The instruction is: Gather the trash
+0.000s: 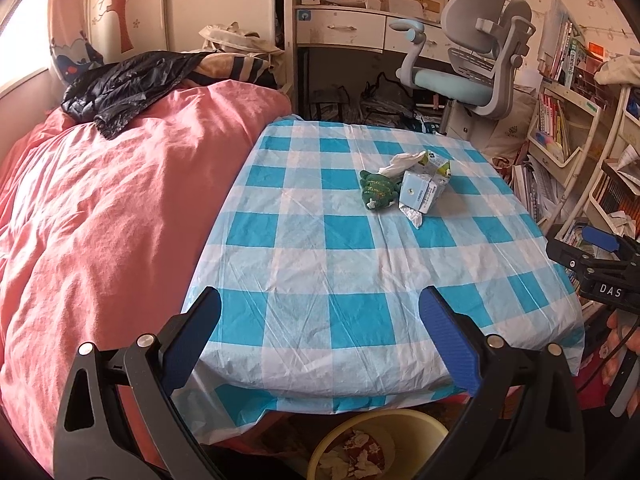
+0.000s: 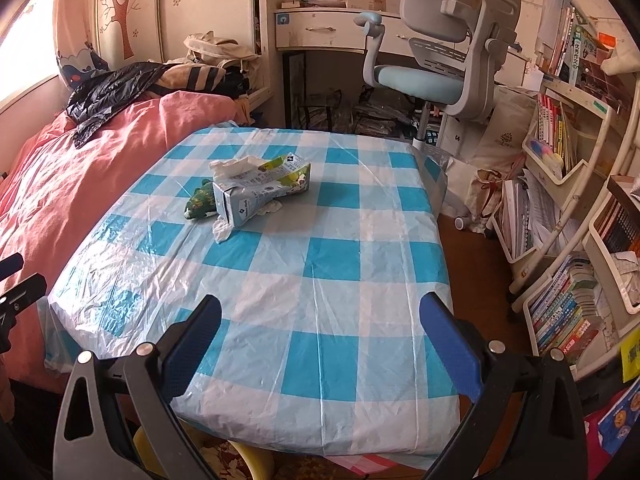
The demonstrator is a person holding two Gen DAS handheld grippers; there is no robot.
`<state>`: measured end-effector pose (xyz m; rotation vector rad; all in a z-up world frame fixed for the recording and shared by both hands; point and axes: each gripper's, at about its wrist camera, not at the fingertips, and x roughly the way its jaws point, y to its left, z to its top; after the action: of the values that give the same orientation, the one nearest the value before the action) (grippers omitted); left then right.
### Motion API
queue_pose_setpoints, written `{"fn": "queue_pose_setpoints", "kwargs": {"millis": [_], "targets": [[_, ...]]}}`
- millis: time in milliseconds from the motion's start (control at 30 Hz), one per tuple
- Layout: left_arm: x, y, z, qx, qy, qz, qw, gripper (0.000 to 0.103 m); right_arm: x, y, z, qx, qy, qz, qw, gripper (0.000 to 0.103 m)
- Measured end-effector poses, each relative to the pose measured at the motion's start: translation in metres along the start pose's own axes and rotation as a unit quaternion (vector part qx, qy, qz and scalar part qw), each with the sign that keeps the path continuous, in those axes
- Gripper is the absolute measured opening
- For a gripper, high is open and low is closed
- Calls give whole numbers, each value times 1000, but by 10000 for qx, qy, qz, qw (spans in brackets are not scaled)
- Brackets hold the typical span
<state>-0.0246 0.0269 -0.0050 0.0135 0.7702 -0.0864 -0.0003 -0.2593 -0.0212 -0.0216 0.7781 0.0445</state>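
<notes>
A small pile of trash lies on the blue-and-white checked table [image 1: 320, 264] toward its far side: a crushed milk carton [image 1: 422, 194], a crumpled white tissue [image 1: 404, 162] and a green wrapper [image 1: 376, 192]. The right wrist view shows the same carton [image 2: 256, 196], tissue [image 2: 232, 168] and green wrapper [image 2: 198, 202] on the table [image 2: 340, 300]. My left gripper [image 1: 320, 312] is open and empty above the table's near edge. My right gripper [image 2: 320, 316] is open and empty, also at the near edge, well short of the pile.
A yellow bin [image 1: 376, 444] holding scraps stands on the floor under the table's near edge. A pink bed [image 1: 100, 208] borders the table on the left. A grey office chair [image 2: 436, 60] and bookshelves [image 2: 568, 200] stand behind and to the right.
</notes>
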Motion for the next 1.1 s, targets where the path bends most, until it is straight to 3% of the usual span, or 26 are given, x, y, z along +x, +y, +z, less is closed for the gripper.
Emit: {"fn": "queue_pose_setpoints", "kwargs": {"millis": [1100], "targets": [[5, 7, -3, -158, 118, 14, 9998, 96, 0, 6, 0, -65, 5, 1, 10000, 95]]}}
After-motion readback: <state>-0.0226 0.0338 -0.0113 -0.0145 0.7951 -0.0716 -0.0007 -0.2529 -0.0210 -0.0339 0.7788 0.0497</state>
